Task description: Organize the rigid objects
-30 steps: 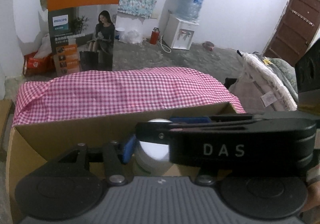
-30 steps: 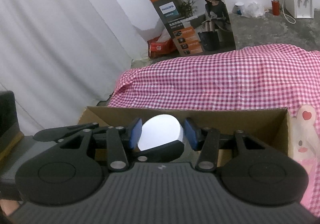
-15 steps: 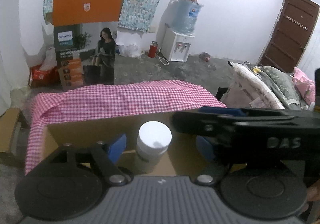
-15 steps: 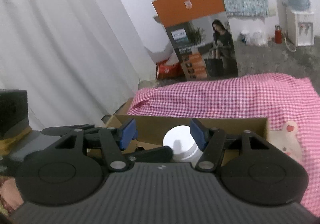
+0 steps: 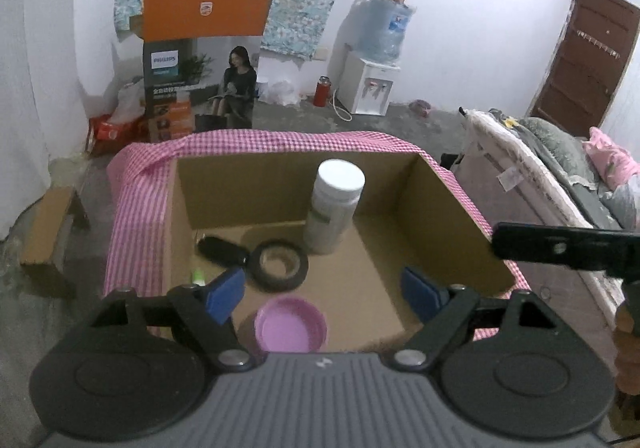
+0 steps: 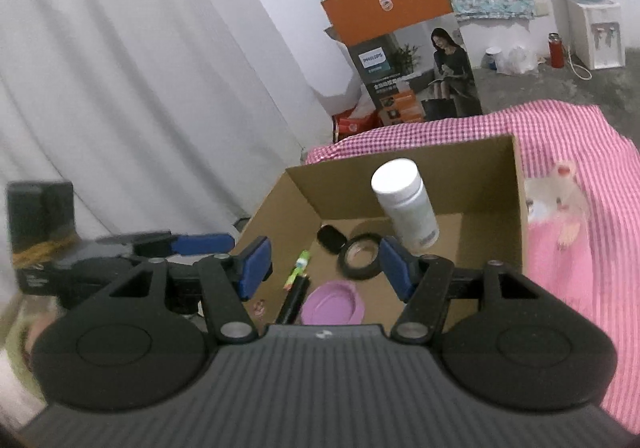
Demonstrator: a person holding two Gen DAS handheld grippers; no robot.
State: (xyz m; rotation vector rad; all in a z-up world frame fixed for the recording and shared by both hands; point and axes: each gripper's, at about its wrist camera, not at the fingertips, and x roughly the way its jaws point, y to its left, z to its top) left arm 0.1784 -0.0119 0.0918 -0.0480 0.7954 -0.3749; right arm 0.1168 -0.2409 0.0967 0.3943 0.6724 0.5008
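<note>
An open cardboard box (image 5: pixel 456 216) sits on a pink checked cloth (image 5: pixel 136 216). Inside it, near the far wall, stands a white bottle (image 5: pixel 335 204) (image 6: pixel 406 204). On the box floor lie a black tape roll (image 5: pixel 280 266) (image 6: pixel 359 257), a pink lid (image 5: pixel 291 330) (image 6: pixel 332 304), a small black case (image 5: pixel 222 250) and a green pen (image 6: pixel 299 267). My left gripper (image 5: pixel 322 294) hovers over the near side of the box with its jaws opening and nothing between them. My right gripper (image 6: pixel 326 268) is open and empty, well short of the bottle.
A pink and white plush toy (image 6: pixel 560 200) lies on the cloth just right of the box. Behind the table stand a tall printed carton (image 5: pixel 200 88) and a water dispenser (image 5: pixel 368 88). A white curtain (image 6: pixel 120 88) hangs at the left. Bedding (image 5: pixel 560 152) lies at the right.
Both grippers have widened around the white bottle, then drawn back and up away from it. The bottle now stands free in the box, and the box floor has come into view.
</note>
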